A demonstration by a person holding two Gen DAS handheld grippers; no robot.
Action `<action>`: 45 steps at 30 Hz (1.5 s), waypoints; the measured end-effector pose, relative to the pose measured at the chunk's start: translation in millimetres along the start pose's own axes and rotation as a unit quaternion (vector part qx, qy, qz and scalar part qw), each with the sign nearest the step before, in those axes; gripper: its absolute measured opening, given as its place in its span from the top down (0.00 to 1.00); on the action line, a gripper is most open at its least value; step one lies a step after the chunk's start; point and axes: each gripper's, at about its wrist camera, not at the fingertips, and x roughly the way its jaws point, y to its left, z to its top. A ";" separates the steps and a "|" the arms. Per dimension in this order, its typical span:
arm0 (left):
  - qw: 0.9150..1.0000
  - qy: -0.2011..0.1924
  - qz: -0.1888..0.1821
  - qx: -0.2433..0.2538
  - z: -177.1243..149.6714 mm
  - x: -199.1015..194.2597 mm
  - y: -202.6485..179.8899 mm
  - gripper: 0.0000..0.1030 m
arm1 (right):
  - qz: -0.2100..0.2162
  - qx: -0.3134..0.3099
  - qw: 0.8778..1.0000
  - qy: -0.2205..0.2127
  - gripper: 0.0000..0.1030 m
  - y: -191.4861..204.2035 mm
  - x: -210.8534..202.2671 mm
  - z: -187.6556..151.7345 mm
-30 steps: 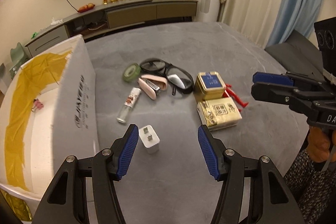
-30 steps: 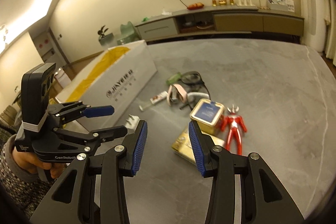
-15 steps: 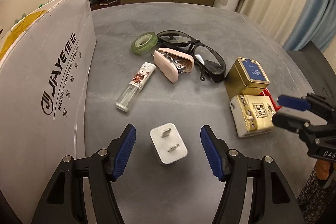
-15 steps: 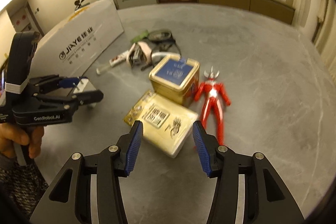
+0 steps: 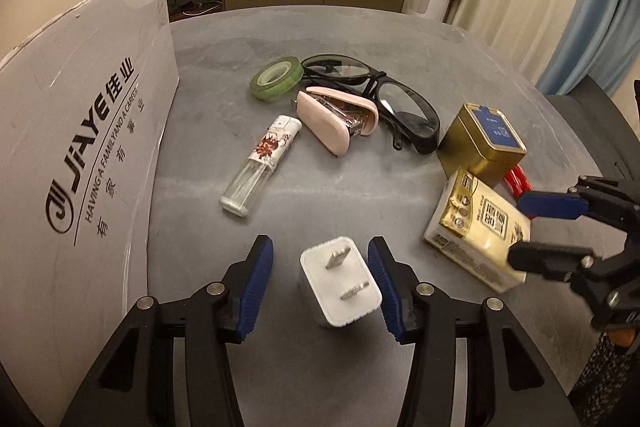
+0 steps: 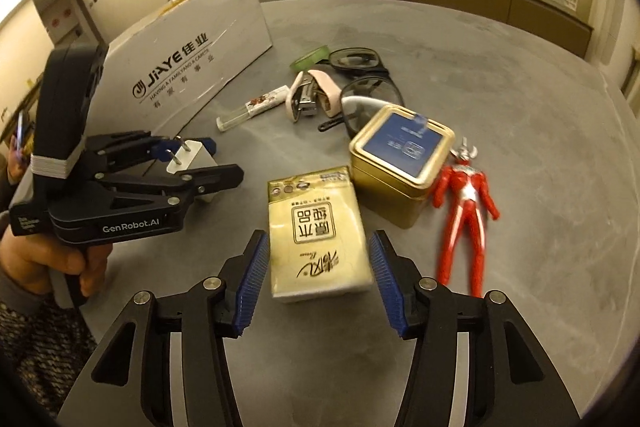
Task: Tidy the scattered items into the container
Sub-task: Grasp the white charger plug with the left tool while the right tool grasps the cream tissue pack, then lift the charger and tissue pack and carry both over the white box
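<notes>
Right, as things stand:
L gripper (image 5: 320,285): jaws spread, one each side of white plug adapter (image 5: 340,281); right pad just beside it, gap on the left, contact can't be told.
Adapter: stands on grey table (image 5: 360,35), prongs up, near the box wall.
R gripper (image 6: 316,277): jaws spread, straddling near end of gold tissue pack (image 6: 316,231); small gaps both sides, not pinching.
Tissue pack: flat on table, far corner just beside gold tin (image 6: 402,163) w/ blue lid; touching or not, can't tell.
Red figure (image 6: 464,205): lies face up, right of tin and pack.
Container: white cardboard box (image 5: 80,155), printed JiAYE, at table's left edge; inside not visible.
Other loose bits: glass vial (image 5: 262,165), pink stapler (image 5: 336,121), black glasses (image 5: 400,103), green tape roll (image 5: 276,79), clustered mid-table, beyond the adapter.
Stapler: overlaps the glasses frame.
Person: hand (image 6: 60,259) grips L gripper's handle, patterned sleeve below.
</notes>
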 end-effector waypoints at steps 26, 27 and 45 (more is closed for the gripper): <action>0.999 -0.043 -0.022 0.000 11.3 -20.6 -7.1 0.74 | 0.000 0.018 1.000 -0.004 0.48 6.5 1.4 3.5; 0.999 -0.048 -0.025 0.001 12.6 -23.7 -8.5 0.74 | 0.001 0.020 1.000 -0.006 0.48 6.3 0.5 4.0; 0.990 -0.131 -0.049 0.021 24.7 -78.6 -17.6 0.74 | 0.006 0.030 0.998 -0.047 0.48 10.6 -24.7 11.9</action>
